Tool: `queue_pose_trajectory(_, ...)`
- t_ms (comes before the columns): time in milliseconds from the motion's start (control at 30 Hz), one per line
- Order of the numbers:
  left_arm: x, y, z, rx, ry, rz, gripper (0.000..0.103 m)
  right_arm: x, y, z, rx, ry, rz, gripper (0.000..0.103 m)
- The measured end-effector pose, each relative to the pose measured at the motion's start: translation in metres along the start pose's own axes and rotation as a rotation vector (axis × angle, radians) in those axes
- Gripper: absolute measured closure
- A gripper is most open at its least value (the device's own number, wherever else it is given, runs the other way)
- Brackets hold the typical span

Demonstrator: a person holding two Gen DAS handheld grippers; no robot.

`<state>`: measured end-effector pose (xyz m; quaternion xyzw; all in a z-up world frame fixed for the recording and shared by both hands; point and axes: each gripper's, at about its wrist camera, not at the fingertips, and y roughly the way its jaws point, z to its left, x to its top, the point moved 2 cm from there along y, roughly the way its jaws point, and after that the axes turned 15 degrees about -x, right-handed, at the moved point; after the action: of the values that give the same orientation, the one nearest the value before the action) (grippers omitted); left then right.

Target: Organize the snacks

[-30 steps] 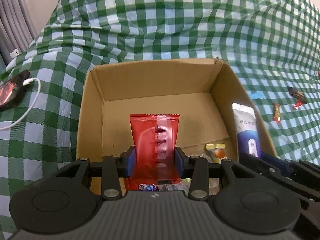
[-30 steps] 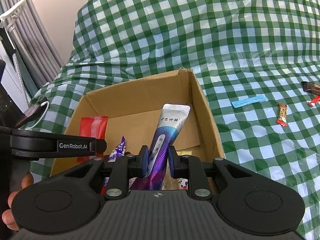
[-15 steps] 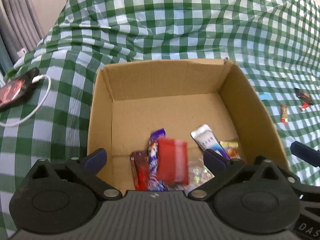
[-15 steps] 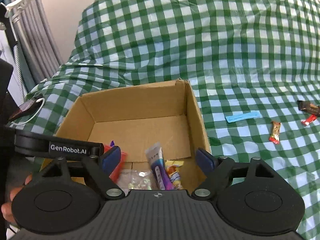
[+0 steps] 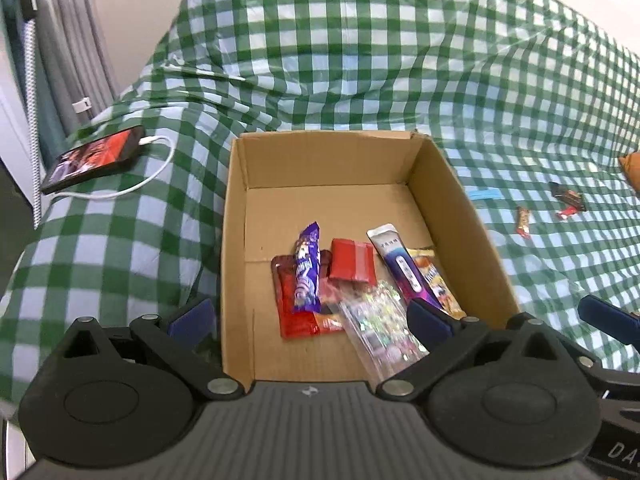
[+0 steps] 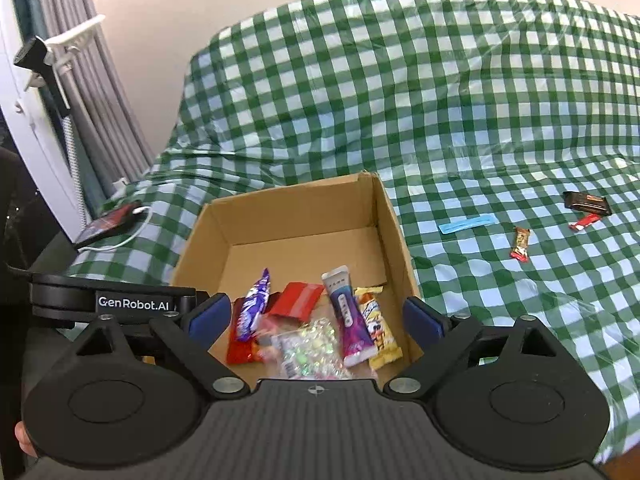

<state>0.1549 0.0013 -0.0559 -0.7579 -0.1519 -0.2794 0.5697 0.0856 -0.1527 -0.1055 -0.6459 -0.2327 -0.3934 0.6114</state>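
Observation:
An open cardboard box sits on the green checked cloth. In it lie a red packet, a silver-purple packet, a purple bar, a clear candy bag and a yellow packet. My left gripper hangs open above the box's near edge, holding nothing. My right gripper is above the near right side, its jaws opening wide with nothing pressed between them. Loose on the cloth to the right are a blue strip, a small brown bar and a dark bar.
A phone on a white cable lies on the cloth left of the box. Grey curtains hang at the far left. An orange thing shows at the right edge. The left gripper's body sits close beside the right one.
Both grippers opened and let go: the red packet and the silver-purple packet dropped into the box. Both grippers then rose and drew back from it.

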Motion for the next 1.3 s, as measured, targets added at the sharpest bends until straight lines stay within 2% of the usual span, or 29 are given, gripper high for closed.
queue_pose_trajectory(300, -0.028, -0.052, -0.018, -0.008, 0.015, -0.044, 0.000, -0.019, -0.054, -0.005, 0.000, 0.019, -0.016, 0.005)
queue_pose_trajectory(600, -0.041, -0.081, -0.035, -0.020, 0.049, -0.092, 0.000, -0.027, -0.086, -0.011, -0.014, 0.032, -0.054, 0.004)
queue_pose_trajectory(1300, -0.039, -0.088, -0.036, -0.021, 0.055, -0.106, 0.000, -0.029, -0.097, -0.014, -0.030, 0.044, -0.069, 0.004)
